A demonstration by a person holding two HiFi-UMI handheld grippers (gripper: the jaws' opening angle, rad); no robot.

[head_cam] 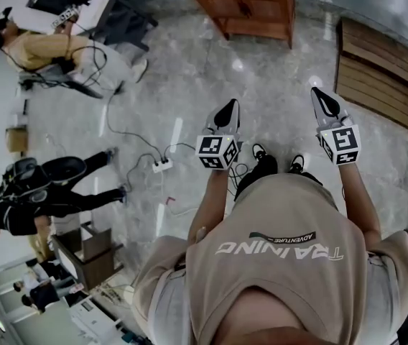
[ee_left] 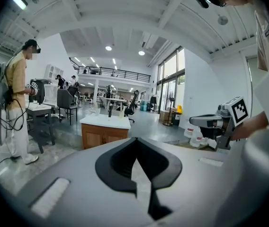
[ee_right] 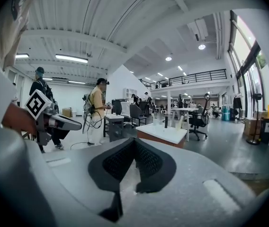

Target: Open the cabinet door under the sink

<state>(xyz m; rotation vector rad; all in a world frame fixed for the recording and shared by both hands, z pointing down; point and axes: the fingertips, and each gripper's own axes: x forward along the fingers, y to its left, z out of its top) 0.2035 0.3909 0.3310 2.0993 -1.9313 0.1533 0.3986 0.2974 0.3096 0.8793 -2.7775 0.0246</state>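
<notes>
Task not begun: the cabinet [head_cam: 251, 9] stands far ahead across the floor, its door apparently closed. Left gripper [head_cam: 227, 113] and right gripper [head_cam: 326, 105] are both clenched on nothing, well apart from it; approach and pull remain

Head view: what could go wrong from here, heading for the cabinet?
1. Trip: a corded power strip lies on the floor just left of the way to the cabinet, which stands well ahead.
2. The left gripper and right gripper are both shut and empty. Unless one opens in time, it will likely bump the cabinet rather than grip it.
</notes>
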